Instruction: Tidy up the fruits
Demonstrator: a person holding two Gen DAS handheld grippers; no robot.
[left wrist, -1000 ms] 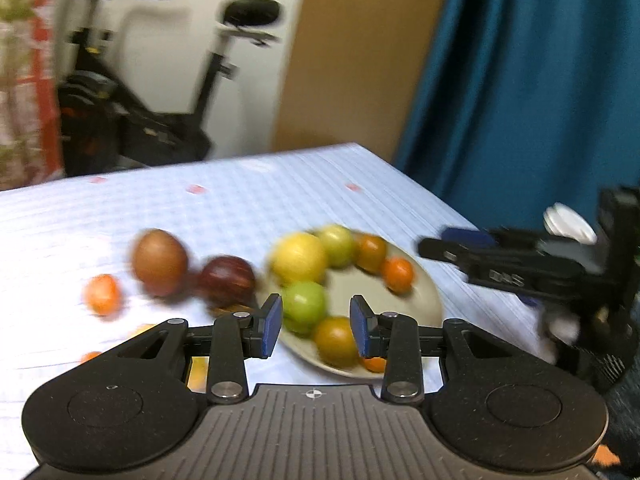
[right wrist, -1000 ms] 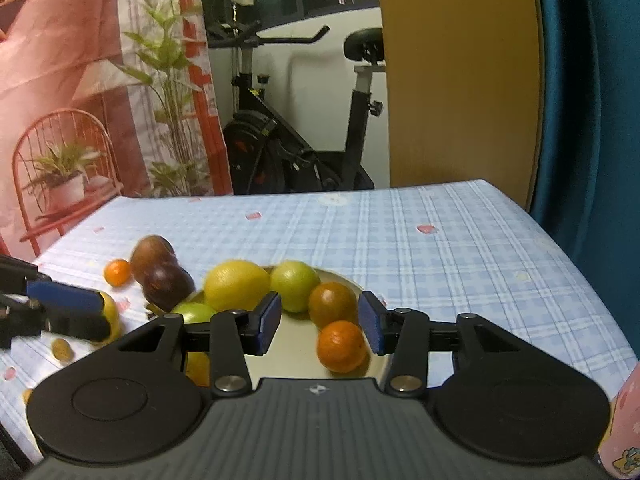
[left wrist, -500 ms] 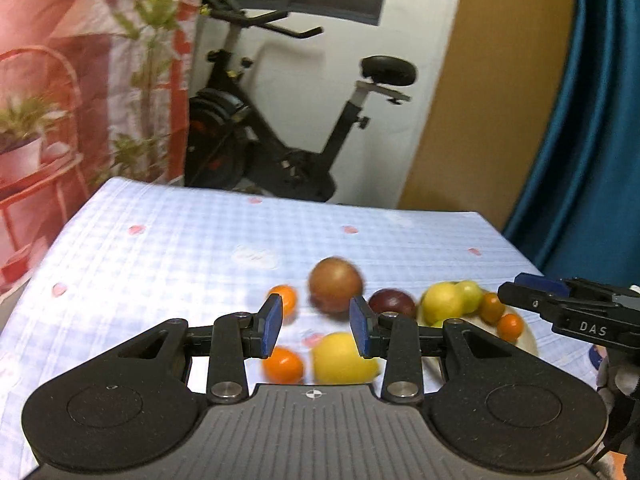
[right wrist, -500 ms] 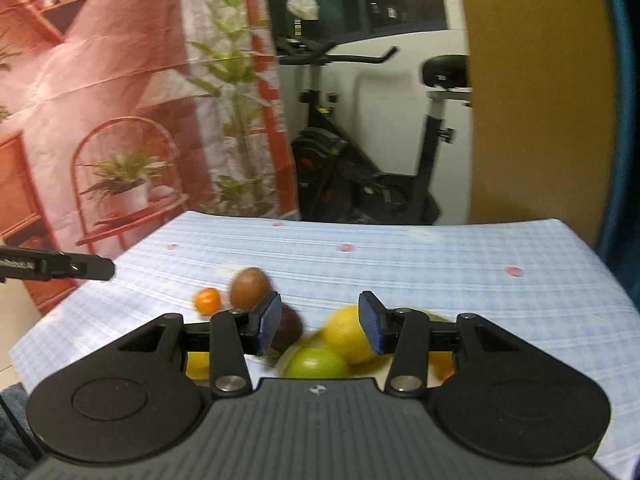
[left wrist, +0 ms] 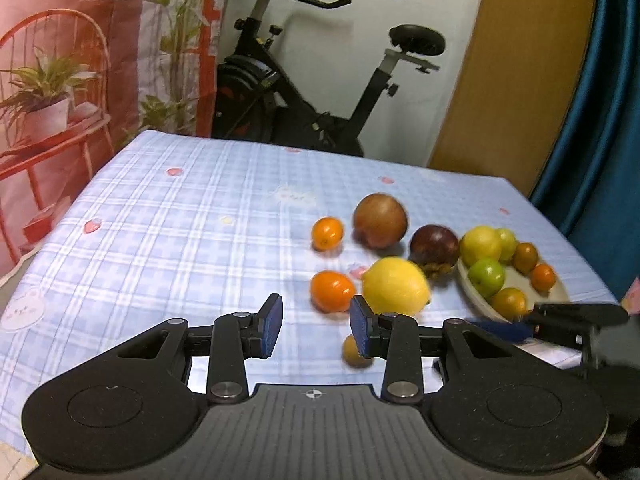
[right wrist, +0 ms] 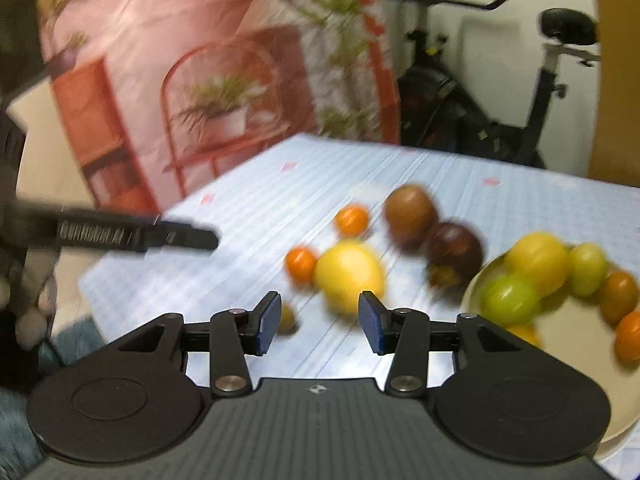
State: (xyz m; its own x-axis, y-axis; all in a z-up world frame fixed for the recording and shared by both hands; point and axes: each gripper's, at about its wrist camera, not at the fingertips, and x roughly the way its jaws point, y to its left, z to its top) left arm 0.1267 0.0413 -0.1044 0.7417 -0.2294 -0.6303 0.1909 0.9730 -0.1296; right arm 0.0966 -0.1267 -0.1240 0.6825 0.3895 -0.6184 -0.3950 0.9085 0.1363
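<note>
- We take the plate (left wrist: pixel 476 300) as our landmark; it sits at the right side of the worktop (left wrist: pixel 168 232), and the task looks partly done, with six fruits on it.
- Farthest left of the plate lie two small oranges, one (left wrist: pixel 327 233) farther back and one (left wrist: pixel 332 291) nearer to us.
- Closer to the plate sit a brown round fruit (left wrist: pixel 380 221), a large lemon (left wrist: pixel 396 287) and a dark purple fruit (left wrist: pixel 434 246) touching the plate's left rim; a small yellowish fruit (left wrist: pixel 354 352) lies nearest us, left of the plate.
- On the plate we see a lemon (left wrist: pixel 480 245), two green fruits and three orange-brown ones.
- Our left hand-held gripper (left wrist: pixel 314 330) is released and empty, with the large lemon just ahead of its right finger.
- Our right hand-held gripper (right wrist: pixel 316 326) is also released and empty, hovering left of the plate with the large lemon (right wrist: pixel 349 274) just beyond its gap.
- We judge six loose fruits remain to be moved.
</note>
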